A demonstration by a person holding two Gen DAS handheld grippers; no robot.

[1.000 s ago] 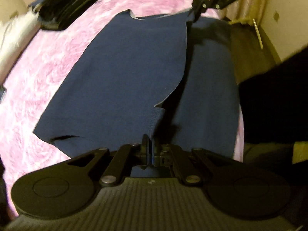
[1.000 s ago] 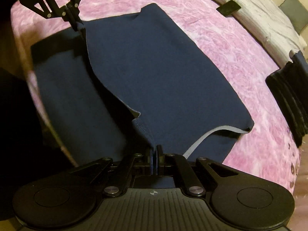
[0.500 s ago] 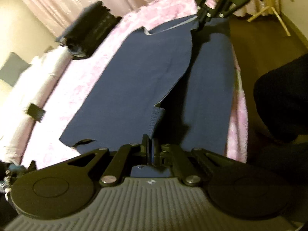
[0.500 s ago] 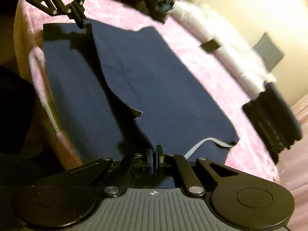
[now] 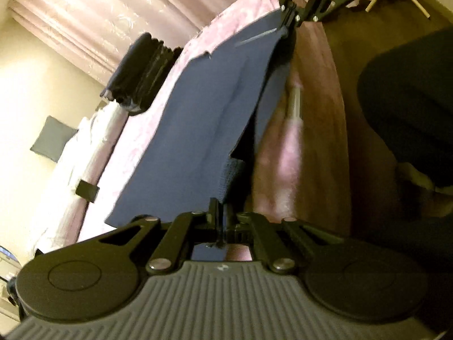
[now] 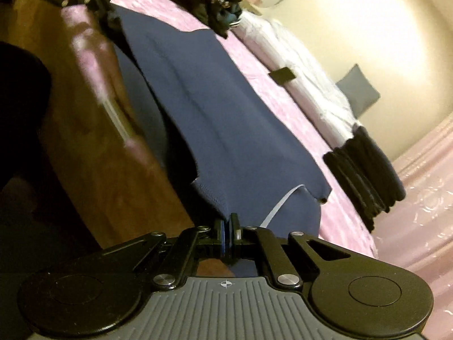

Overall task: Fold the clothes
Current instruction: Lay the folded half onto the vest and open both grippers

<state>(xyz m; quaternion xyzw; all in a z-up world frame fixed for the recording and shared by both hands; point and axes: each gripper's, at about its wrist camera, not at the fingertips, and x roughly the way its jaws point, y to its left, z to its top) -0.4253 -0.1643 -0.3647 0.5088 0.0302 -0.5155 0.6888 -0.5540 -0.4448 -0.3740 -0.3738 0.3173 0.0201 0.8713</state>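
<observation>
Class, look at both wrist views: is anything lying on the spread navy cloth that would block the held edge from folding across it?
Nothing visible does. Both hand-held grippers, left and right, are shut on the navy garment. The dark folded stack lies on the pink bedspread beyond its far edge.

Bed with pink patterned cover point(image 5: 158, 130) runs diagonally through both views. Stack of dark folded items point(image 5: 138, 73) at upper centre-left of the left view; same stack point(image 6: 365, 175) right of centre in the right view. Pale curtain point(image 5: 113, 17) top left. Grey cushion point(image 6: 358, 90) against cream wall. Small black rectangular object point(image 5: 87, 190) on white bedding point(image 6: 305, 65).
</observation>
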